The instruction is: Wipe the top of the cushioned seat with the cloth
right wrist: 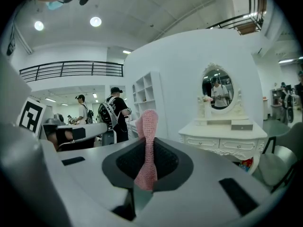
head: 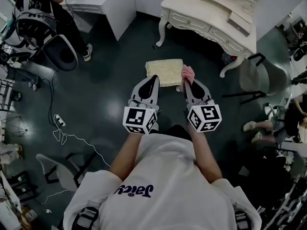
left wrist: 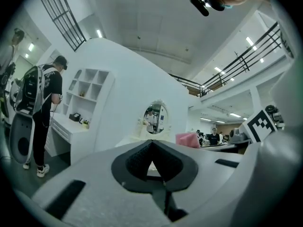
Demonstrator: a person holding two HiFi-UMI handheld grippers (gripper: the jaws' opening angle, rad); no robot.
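The cushioned seat (head: 163,73) stands on the dark floor in front of the dressing table (head: 211,18), just beyond both grippers. Its pale padded top will likely give under pressure, so a light, flat stroke should do. The pink cloth (head: 188,73) looks soft, limp and light. The right gripper (head: 186,82) has its jaws pinched onto a fold, with the loose end sticking out past the tips by the seat's right edge. The left gripper (head: 154,79) is closed on nothing. The seat's legs are hidden, and whether the cloth touches the seat is unclear.
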